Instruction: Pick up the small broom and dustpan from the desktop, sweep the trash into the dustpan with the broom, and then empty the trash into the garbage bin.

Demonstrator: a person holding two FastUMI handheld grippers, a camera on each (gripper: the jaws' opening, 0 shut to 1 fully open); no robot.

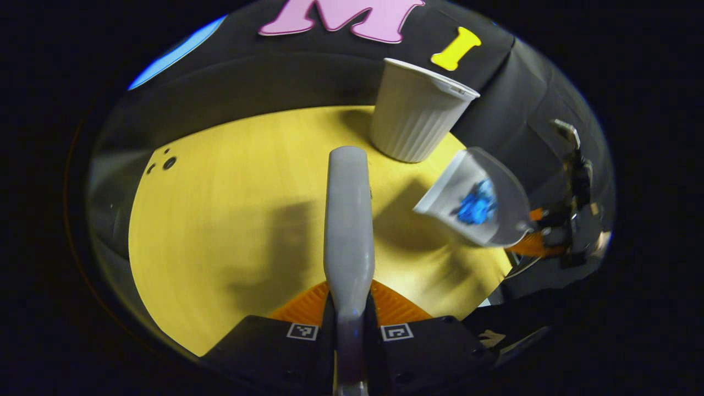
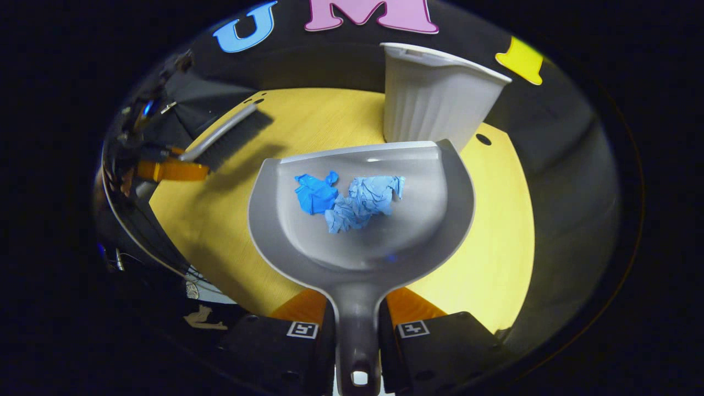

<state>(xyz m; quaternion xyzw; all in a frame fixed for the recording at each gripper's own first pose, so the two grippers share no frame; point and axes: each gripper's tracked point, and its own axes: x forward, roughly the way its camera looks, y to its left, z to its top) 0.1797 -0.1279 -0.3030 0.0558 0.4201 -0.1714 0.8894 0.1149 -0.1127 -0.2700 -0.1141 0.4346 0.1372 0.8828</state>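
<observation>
Crumpled blue trash (image 2: 347, 201) fills the smooth grey plastic dustpan (image 2: 360, 220), handle pinched by the right gripper (image 2: 356, 330); the left gripper (image 1: 350, 330) pinches the grey broom handle (image 1: 348, 220), bristles hidden, ribbed white bin (image 2: 434, 104) at twelve o'clock.

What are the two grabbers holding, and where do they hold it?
The left gripper holds the broom by its handle. The right gripper holds the dustpan by its handle, with blue trash inside.
</observation>
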